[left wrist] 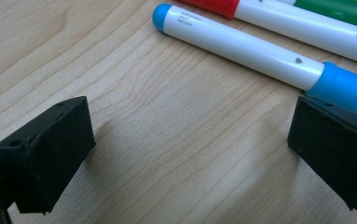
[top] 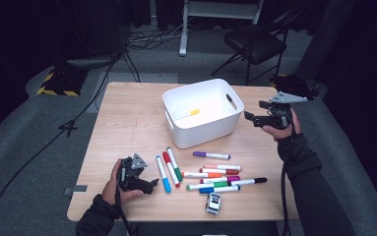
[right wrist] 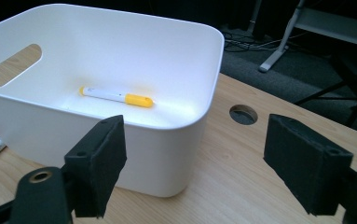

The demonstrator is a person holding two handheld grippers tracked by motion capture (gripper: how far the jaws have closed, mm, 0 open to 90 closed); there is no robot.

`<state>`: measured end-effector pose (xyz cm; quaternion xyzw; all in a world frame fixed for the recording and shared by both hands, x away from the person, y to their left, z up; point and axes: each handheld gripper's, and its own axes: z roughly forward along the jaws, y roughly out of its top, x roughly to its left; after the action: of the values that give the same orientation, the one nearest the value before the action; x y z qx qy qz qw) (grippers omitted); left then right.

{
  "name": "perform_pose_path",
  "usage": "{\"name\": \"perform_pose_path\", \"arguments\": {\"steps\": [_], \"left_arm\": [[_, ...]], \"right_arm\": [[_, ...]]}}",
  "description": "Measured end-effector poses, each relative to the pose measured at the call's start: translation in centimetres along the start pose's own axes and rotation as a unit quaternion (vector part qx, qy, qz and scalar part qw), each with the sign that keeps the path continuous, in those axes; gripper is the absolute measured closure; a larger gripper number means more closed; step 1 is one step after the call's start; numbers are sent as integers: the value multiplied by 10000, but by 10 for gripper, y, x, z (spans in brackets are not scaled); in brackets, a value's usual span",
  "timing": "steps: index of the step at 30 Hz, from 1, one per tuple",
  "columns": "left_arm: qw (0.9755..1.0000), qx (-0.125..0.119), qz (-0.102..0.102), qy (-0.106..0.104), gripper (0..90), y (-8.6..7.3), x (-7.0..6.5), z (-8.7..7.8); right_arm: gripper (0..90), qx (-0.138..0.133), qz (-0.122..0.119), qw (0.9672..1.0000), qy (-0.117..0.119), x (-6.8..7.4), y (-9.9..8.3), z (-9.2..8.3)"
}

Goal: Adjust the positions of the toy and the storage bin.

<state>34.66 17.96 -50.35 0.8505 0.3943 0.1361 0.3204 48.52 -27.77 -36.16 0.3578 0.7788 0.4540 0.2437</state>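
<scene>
Left gripper (left wrist: 190,154): jaws spread, nothing held, lowered beside blue marker (left wrist: 260,51) on table (top: 127,128) | right gripper (right wrist: 192,163): jaws spread, empty, held by white bin (right wrist: 176,154) | yellow marker (right wrist: 116,96) lies inside bin.

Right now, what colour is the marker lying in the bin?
Yellow cap, white barrel: the marker in the bin, clearest in the right gripper view.

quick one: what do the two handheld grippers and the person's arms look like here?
Both the left gripper and the right gripper are black, each with two blocky black jaws, a grey three-cornered plate on top and a black cable trailing toward the person. The jaw blocks have small round holes. The sleeves are dark and long.
</scene>
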Motion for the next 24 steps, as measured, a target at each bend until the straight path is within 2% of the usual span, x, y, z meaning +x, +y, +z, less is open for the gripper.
{"name": "perform_pose_path", "arguments": {"steps": [2, 3, 6, 12, 14, 16, 17, 20, 22, 24], "left_arm": [[10000, -2, 0, 2, 6, 0, 0, 0], [10000, 0, 1, 0, 6, 0, 0, 0], [10000, -2, -4, -11, 6, 0, 0, 0], [10000, -6, -9, -14, 6, -1, 0, -1], [10000, -8, 14, 27, 6, -1, 0, -1], [10000, -12, -25, -32, 7, -1, -1, 0], [10000, -24, 1, 52, 7, -1, -1, -1], [10000, -37, 16, 60, 8, -1, 0, -1], [10000, -37, 16, 59, 8, -1, 0, -1], [10000, -37, 15, 59, 8, -1, 0, -1]], "right_arm": [[214, 2, 12, 10000, -3, 1, 1, 3], [216, 39, 33, 10000, 10, 4, 4, 10], [219, 194, -97, 9998, -41, 7, 7, 20], [229, 294, -171, 9994, -71, 12, 13, 36], [229, 326, -146, 9993, -87, 12, 14, 38], [236, 417, -133, 9989, -176, 11, 15, 47], [236, 417, -133, 9989, -176, 11, 15, 47], [225, 511, 129, 9986, -44, 7, 15, 55], [227, 554, 109, 9983, -135, 6, 14, 59], [227, 573, 131, 9982, -120, 6, 15, 61]]}}
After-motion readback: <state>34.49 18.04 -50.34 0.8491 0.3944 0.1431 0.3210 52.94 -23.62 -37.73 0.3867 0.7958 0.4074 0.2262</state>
